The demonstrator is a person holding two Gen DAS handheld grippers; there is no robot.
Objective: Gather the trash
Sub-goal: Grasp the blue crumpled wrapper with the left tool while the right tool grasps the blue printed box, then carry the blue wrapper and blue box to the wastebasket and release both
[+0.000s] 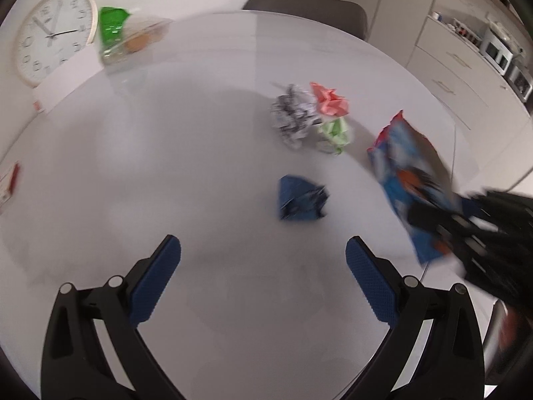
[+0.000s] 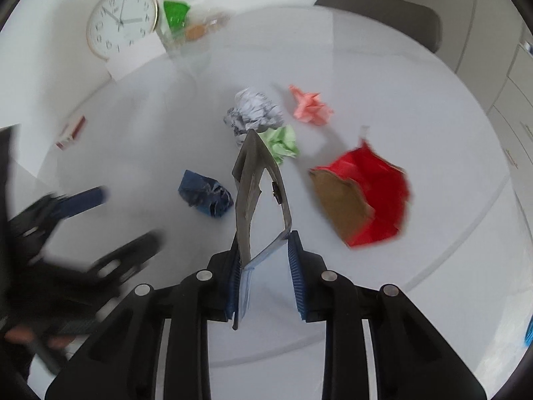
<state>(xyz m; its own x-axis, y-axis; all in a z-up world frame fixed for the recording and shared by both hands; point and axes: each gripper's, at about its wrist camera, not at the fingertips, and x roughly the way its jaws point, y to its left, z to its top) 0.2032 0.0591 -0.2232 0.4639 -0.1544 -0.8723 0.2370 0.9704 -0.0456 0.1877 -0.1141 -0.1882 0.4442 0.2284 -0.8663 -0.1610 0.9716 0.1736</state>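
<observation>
Between the blue pads of the right gripper (image 2: 266,266) stands an opened snack bag (image 2: 258,193). The jaws are closed narrow on its lower edge, and its silver mouth gapes away from the camera. From the left wrist view the same bag shows its blue printed side, at the right of the white table (image 1: 166,166). The left gripper (image 1: 263,266) hangs with its jaws wide and nothing between them, near the dark blue wad (image 1: 299,198).

I judge that the bag serves as the trash holder, so the first danger is the grip. Only a thin edge seems to be pinched, and the foil may slide out when something is pushed in. The mouth is also narrow and soft, so a wad could hit the rim and fold it shut.

Three more wads lie further away, touching or nearly touching: white printed paper (image 2: 255,110), green paper (image 2: 281,143) and pink paper (image 2: 311,106). Reaching for one may knock the others. A red bag (image 2: 373,193) lies close on the right and could be pushed toward the table edge
</observation>
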